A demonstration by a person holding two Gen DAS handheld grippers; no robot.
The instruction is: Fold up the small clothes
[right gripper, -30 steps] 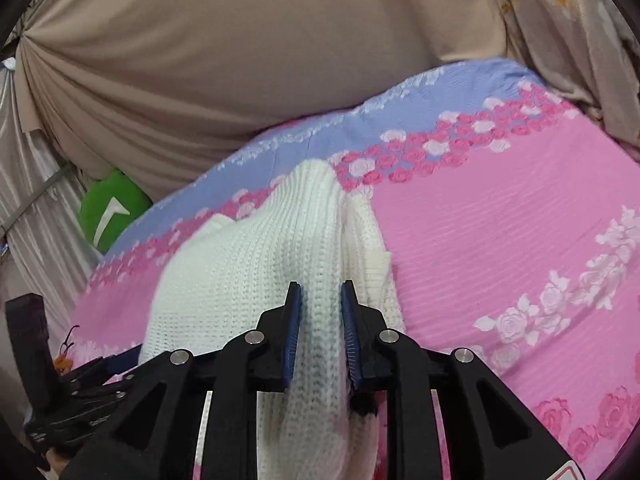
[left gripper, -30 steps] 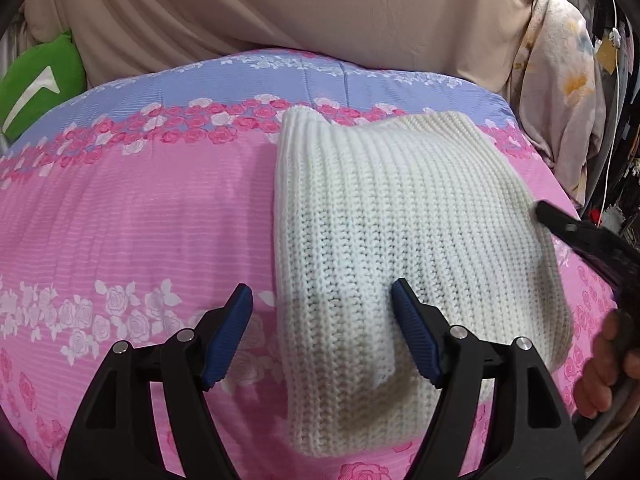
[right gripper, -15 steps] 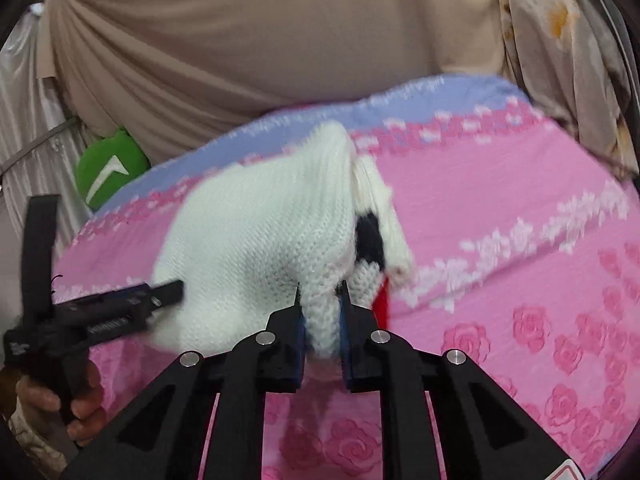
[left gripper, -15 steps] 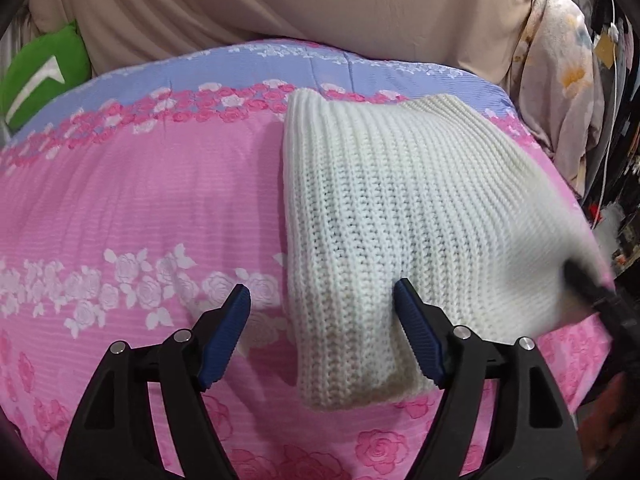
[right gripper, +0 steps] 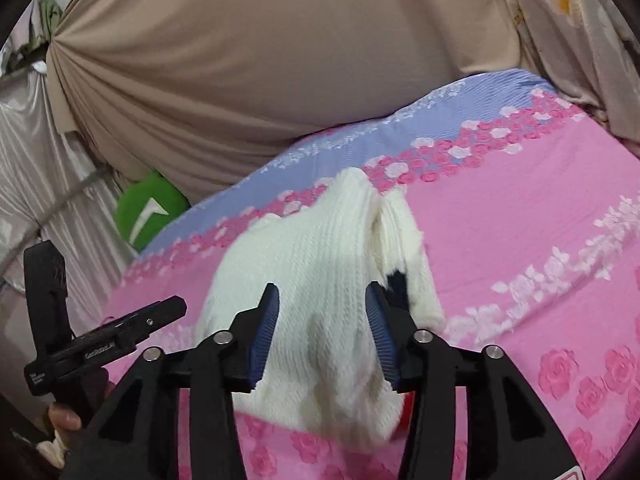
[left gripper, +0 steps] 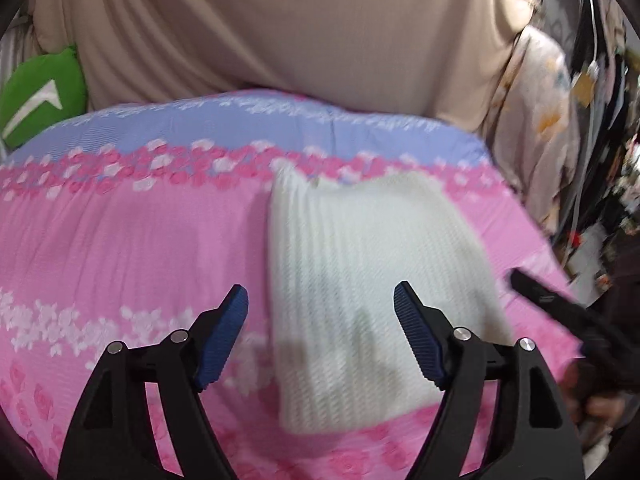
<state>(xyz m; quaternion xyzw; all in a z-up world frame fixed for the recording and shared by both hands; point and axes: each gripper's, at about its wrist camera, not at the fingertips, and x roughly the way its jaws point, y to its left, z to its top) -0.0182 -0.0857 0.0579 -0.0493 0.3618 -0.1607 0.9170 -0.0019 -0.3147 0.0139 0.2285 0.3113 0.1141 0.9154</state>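
The right gripper (right gripper: pixel 320 334) now has its jaws spread apart, where half a second ago they were pinched tight on a ridge of the white sweater (right gripper: pixel 316 280); the knit now lies loose between and just beyond the blue pads (right gripper: pixel 262 336), slumped onto the bedspread (right gripper: pixel 540 216), and I cannot tell whether the fabric still brushes them. Just past the right-hand pad a layered edge of the sweater sticks out with a dark patch showing in the fold, and a bit of red peeks from under the near hem. Off to the left of this tool, the left gripper's handle shows, held in a hand. The left gripper (left gripper: pixel 320 334) is likewise spread wide and holds nothing; the sweater (left gripper: pixel 368 288) sits ahead of it and mostly toward its right finger, as a roughly rectangular folded bundle flat on the pink flowered bedspread (left gripper: pixel 120 248), its near edge between the fingers. That view is blurred with motion, and the sweater looks farther from the tool than a moment ago, so the tool seems to be pulling back. Beyond lie a beige curtain (right gripper: pixel 260 60) and a green cushion (left gripper: pixel 40 92). The release suggests the fold has been laid down; the protruding edge on the right side may yet want tucking or smoothing.
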